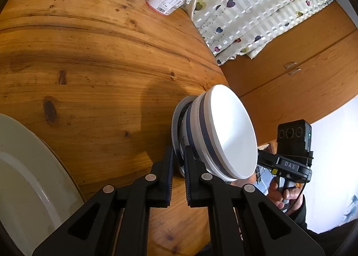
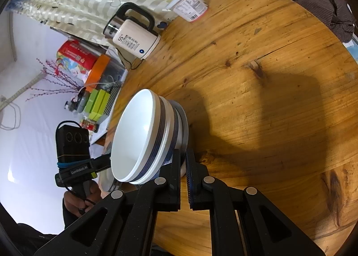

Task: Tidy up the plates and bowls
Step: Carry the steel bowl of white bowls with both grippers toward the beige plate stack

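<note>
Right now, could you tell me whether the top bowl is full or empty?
Empty: the top bowl shows only bare white inside in both wrist views.

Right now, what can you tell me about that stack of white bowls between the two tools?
The stack of bowls is glossy white, likely ceramic, each with a dark blue band below the rim. The nested bowls sit on a thin grey plate at the edge of the wooden table. The top bowl is empty. The left tool and right tool each pinch the plate's rim from opposite sides.
</note>
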{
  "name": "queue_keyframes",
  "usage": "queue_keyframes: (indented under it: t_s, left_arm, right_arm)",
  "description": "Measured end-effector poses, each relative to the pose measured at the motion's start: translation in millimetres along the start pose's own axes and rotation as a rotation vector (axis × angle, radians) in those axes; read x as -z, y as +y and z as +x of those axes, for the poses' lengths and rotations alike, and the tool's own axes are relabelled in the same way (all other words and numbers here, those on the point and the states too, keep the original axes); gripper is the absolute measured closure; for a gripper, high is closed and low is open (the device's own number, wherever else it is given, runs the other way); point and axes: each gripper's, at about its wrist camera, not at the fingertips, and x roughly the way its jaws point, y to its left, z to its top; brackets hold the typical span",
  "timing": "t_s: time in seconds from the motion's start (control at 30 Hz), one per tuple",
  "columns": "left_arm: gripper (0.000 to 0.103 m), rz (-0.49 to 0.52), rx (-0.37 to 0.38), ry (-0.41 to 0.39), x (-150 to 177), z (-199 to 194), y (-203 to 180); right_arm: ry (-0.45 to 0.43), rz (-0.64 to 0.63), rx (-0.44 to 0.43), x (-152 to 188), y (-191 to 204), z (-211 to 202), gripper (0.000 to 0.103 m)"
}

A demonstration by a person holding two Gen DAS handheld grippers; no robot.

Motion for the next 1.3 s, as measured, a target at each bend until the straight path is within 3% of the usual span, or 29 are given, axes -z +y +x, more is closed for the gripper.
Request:
queue_keyframes:
  t_s: [0.6,1.3]
  left_arm:
    - [0.096,0.014,-0.011,-0.028,-0.9,-9.9,-7.5]
    - [0.096,0.0,-0.042,-0.094,13.4,-54.6,-0.8]
  right_arm:
    - [-0.004,-0.019,0.005,-2.2,9.2,-2.7,0.096]
    - [0.018,-0.091,-0.027,-5.3,47.7,7.4,0.096]
